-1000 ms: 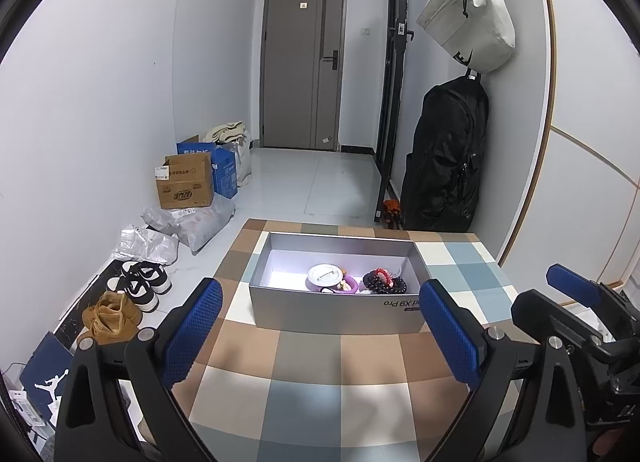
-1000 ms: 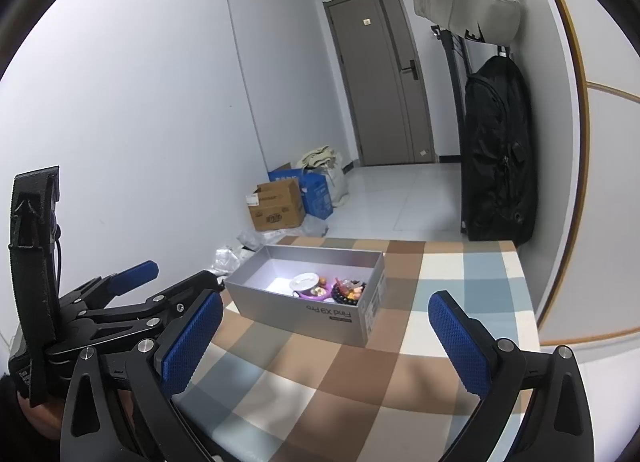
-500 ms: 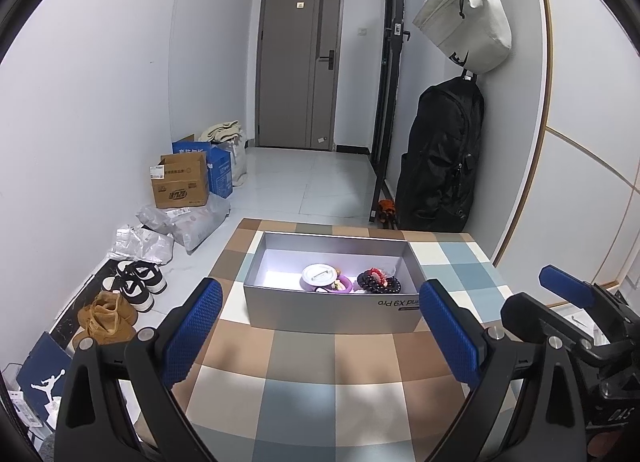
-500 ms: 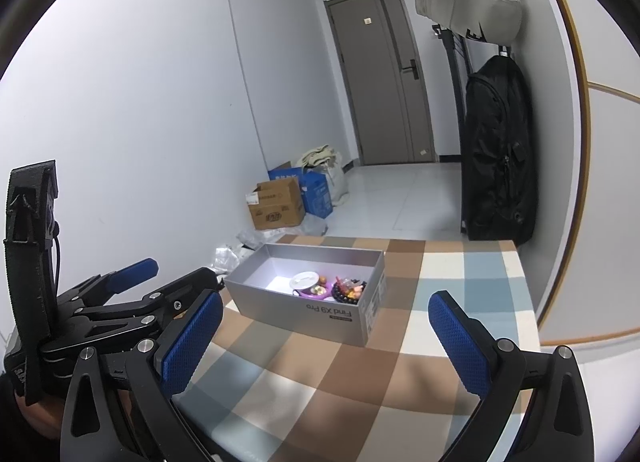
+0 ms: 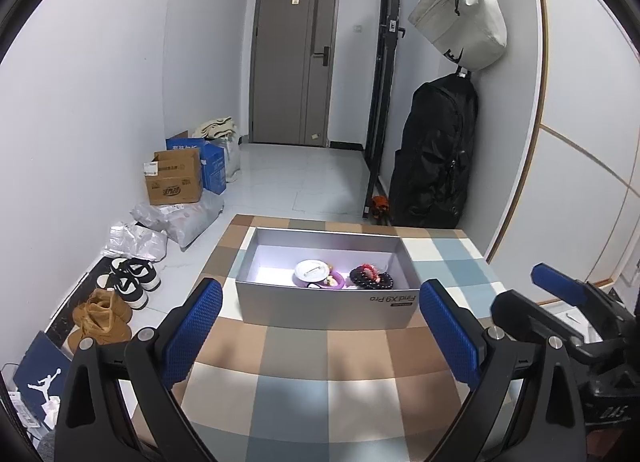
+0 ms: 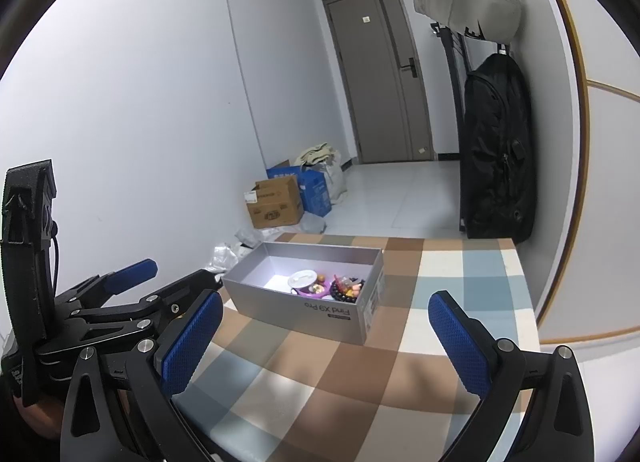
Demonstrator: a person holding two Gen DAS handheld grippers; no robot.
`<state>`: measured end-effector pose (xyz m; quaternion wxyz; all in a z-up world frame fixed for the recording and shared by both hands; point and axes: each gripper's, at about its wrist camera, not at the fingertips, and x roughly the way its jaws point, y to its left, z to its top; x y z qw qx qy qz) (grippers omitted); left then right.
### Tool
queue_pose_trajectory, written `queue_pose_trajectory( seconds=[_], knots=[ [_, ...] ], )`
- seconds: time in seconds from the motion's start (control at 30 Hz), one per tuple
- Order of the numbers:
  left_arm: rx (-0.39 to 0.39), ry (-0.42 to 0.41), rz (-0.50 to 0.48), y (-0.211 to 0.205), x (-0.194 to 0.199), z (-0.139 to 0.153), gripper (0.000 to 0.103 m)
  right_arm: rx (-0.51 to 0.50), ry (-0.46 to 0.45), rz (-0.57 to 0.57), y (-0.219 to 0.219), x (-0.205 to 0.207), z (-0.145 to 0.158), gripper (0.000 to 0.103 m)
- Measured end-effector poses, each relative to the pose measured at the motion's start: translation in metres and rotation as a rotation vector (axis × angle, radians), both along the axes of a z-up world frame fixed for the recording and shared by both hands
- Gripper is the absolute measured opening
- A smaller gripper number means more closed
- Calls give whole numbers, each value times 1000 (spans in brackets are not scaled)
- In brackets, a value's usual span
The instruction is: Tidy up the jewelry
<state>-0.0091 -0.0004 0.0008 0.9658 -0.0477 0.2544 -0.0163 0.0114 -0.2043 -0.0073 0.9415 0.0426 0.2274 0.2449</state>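
Hovering wide open and empty, the left gripper [image 5: 320, 326] and right gripper [image 6: 326, 336] have been drawn back slightly from the grey box [image 5: 326, 308], whose beaded bracelets [image 5: 371, 277] are judged already stowed.

One checked brown, blue and cream tabletop [image 5: 304, 366] carries one open grey cardboard box [image 5: 328, 308]. Inside the box: one round white dish [image 5: 311, 270], one purple ring-shaped piece [image 5: 338, 283] and one coil of dark bead bracelets with red beads [image 5: 370, 277]; smaller pieces cannot be counted. Two hand-held grippers show, the left hand-held gripper [image 5: 320, 336] and the right hand-held gripper [image 6: 326, 342], each with two blue-padded fingers. On the floor: one brown cardboard carton [image 5: 174, 178], one blue carton [image 5: 212, 168], two black-and-white sneakers [image 5: 130, 280], two tan boots [image 5: 100, 320]. On the wall: one cream bag [image 5: 460, 18], one black backpack [image 5: 434, 154].
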Motion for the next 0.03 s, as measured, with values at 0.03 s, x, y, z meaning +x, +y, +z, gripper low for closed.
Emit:
queue_pose_trajectory(
  seconds=[0.03],
  knots=[
    [5, -4, -3, -1, 0, 0, 96, 0, 1, 1, -1, 0, 0, 103]
  ],
)
